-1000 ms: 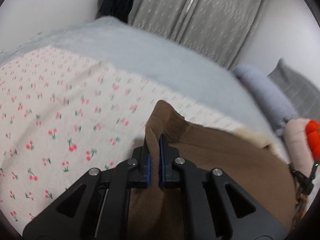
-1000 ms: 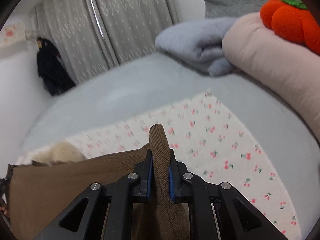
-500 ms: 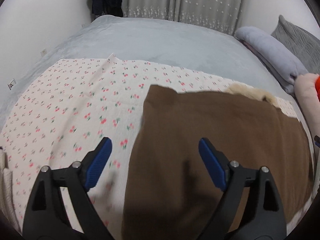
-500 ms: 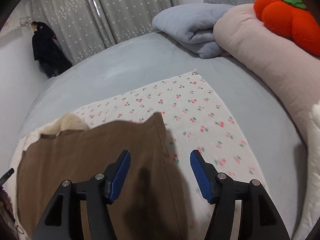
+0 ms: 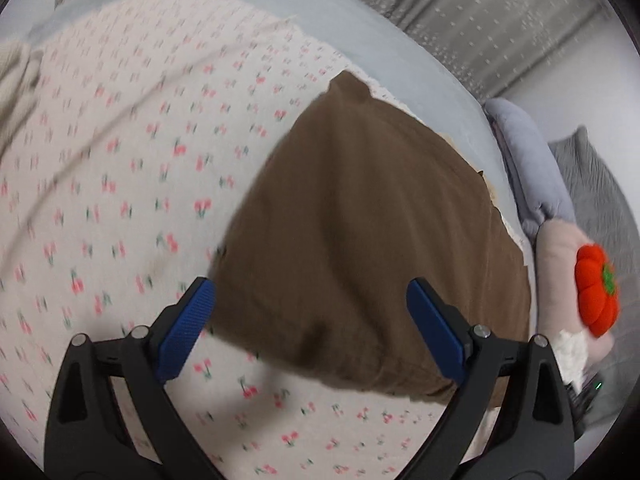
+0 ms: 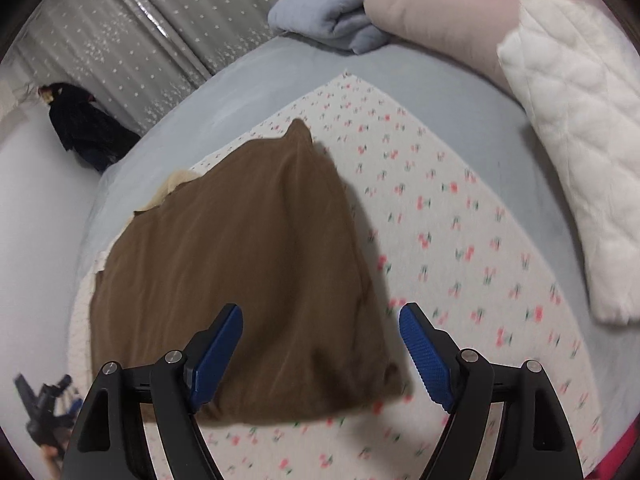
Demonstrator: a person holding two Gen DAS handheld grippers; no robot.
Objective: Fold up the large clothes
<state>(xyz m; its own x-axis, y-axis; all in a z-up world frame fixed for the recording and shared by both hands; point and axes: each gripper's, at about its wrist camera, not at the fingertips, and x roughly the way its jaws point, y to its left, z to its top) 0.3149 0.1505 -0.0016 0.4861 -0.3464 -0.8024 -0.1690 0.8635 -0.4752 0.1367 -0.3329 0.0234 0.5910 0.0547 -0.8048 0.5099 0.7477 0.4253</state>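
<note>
A large brown garment (image 5: 360, 248) lies folded flat on a white cloth printed with red cherries (image 5: 120, 184). It also shows in the right wrist view (image 6: 240, 272), on the same cherry cloth (image 6: 460, 240). A cream lining (image 6: 172, 188) peeks out at its far left edge. My left gripper (image 5: 310, 328) is open and empty, hovering above the garment's near edge. My right gripper (image 6: 320, 356) is open and empty above the garment's near right corner.
The cloth lies on a pale blue bed (image 6: 420, 72). A folded blue-grey blanket (image 6: 328, 20), a pink pillow (image 6: 432, 12) with an orange plush (image 5: 596, 288) and a white quilted pad (image 6: 572, 132) lie at the right. Grey curtains (image 6: 160, 32) and a dark hanging garment (image 6: 88, 128) stand behind.
Both grippers were shut on the brown garment's edge one second ago. They opened, let it drop flat on the cherry cloth, and have since pulled back and tilted.
</note>
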